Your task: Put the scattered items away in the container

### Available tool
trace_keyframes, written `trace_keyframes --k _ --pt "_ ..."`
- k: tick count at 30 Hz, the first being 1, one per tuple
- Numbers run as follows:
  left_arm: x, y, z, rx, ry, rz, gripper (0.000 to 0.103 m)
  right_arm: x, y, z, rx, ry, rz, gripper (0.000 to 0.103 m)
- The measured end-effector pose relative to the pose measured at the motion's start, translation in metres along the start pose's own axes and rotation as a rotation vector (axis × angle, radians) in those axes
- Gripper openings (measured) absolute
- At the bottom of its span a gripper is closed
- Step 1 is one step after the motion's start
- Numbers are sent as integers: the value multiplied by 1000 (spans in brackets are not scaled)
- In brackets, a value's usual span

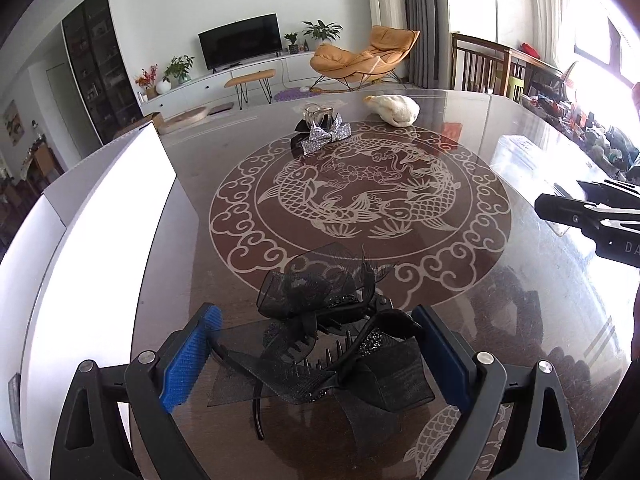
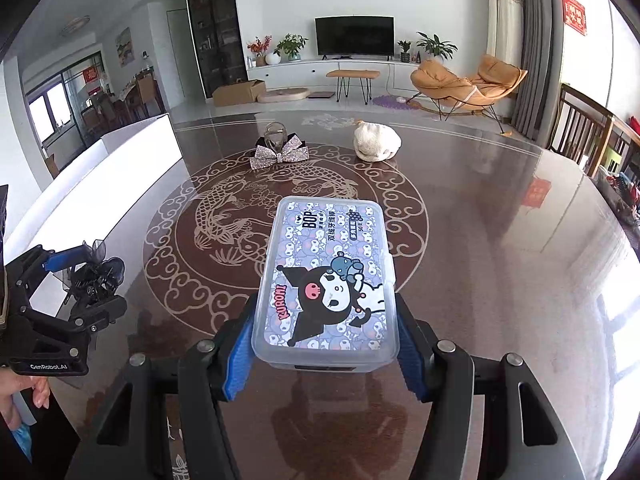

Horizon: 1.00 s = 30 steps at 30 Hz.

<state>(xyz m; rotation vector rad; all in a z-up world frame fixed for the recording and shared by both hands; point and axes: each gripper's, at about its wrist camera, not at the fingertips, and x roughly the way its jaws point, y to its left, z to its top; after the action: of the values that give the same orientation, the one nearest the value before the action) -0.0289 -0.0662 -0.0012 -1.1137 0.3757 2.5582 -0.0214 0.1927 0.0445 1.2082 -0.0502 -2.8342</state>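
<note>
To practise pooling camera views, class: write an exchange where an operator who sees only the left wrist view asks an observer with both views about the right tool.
Operator: I see only the edge of the right tool. Is it carrying anything?
Observer: Yes, it is clamped on a clear plastic box with a cartoon label.
Operator: Is that box resting on the table?
Observer: No, it appears to be held clear of the surface; its reflection shows underneath.
</note>
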Motion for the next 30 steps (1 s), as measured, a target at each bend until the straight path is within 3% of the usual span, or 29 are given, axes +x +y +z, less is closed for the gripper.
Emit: trace_keyframes --k 8,15,20,21,30 --pt "8 6 -8 -51 24 -21 96 4 9 -9 -12 20 0 61" --pt "47 9 -21 -158 125 -71 97 30 0 -28 -27 66 -49 61" --pt "49 5 -25 -120 118 -38 99 41 -7 -36 -36 89 -64 61" --pt "50 5 -24 -126 123 -32 103 42 -7 -35 -32 88 -61 61" --pt "50 8 -25 -141 122 -26 103 45 -7 -34 -31 105 -65 63"
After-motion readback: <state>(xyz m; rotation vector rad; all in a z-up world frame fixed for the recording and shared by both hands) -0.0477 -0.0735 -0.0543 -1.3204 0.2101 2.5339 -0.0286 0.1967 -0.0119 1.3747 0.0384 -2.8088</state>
